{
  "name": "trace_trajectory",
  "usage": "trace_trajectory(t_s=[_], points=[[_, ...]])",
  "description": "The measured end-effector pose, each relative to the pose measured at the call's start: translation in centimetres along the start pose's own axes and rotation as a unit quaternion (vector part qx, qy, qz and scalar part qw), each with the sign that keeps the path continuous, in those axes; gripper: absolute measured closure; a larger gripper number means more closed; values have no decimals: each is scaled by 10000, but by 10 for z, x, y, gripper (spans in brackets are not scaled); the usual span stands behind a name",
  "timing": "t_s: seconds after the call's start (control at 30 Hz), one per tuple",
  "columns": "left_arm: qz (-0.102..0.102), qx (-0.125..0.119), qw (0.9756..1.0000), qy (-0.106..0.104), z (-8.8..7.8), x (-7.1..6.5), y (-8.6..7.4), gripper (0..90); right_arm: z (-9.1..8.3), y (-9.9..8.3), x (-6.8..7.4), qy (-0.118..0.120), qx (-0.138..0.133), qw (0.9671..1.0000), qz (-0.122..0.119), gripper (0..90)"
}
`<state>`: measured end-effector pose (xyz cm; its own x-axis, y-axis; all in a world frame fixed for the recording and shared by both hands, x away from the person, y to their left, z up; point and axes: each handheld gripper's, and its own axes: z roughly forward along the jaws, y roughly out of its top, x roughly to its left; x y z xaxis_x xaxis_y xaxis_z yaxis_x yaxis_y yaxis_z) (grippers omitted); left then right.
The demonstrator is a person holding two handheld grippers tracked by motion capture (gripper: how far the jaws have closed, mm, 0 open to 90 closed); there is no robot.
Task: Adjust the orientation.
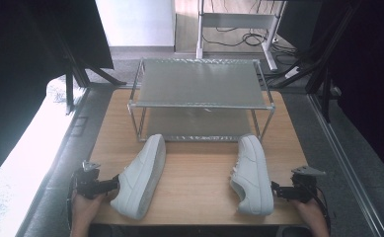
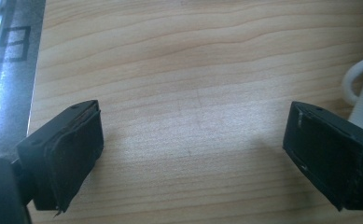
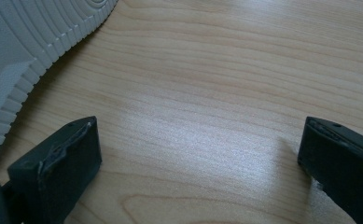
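- Left gripper (image 1: 114, 183), jaws wide, nothing between them, sits just beside the left shoe (image 1: 140, 176) lying on its side.
- Right gripper (image 1: 274, 190), jaws spread wide too, just beside the right shoe (image 1: 252, 175).
- Both shoes on the table (image 1: 199, 173), before the rack (image 1: 199, 94).

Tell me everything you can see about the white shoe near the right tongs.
The white shoe is a low sneaker, plain white, seemingly smooth leather-like material with laces. It lies tipped on its side on the wooden table, toe toward the metal rack, heel toward the person. In the right gripper view its ribbed grey-white sole faces the open right tongs, which sit close beside it.
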<state>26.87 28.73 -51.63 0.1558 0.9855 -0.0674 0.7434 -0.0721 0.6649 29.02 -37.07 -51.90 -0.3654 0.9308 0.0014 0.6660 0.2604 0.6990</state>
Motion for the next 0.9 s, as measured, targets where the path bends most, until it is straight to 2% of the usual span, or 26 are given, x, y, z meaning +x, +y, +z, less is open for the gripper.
trace_trajectory(t_s=[0.07, 0.2, 0.3, 0.43, 0.67, 0.73, 0.8, 0.87, 0.9], points=[[18, -31, 10000, -6, -2, 1, 0, 48, 0, 0, 0, -1, -5, 10000, -10, 0], [-104, -138, 9998, -27, -8, 7, 0, 48, 0, 0, 0, 6, -5, 10000, -20, 0], [-120, -152, 9998, -55, -11, 10, 0, 40, 0, 0, 0, 9, -4, 10000, -21, 0], [-140, -236, 9995, -185, -19, 10, 2, 27, 0, 0, 0, 17, 0, 10000, -18, 0], [58, -145, 9989, -436, -23, -1, 7, 10, 0, 0, 0, 20, 0, 10000, -21, 0], [111, -159, 9990, -395, -23, -5, 8, 13, 0, 0, 0, 21, 0, 10000, -22, 0], [123, -155, 9989, -426, -24, -5, 8, 13, 0, 0, 0, 20, 0, 10000, -22, 0], [66, -213, 9980, -598, -26, -7, 9, 12, 0, 0, 0, 21, 1, 10000, -22, 0], [81, -217, 9980, -586, -27, -8, 10, 16, 0, 0, 0, 21, 0, 10000, -23, 0]])
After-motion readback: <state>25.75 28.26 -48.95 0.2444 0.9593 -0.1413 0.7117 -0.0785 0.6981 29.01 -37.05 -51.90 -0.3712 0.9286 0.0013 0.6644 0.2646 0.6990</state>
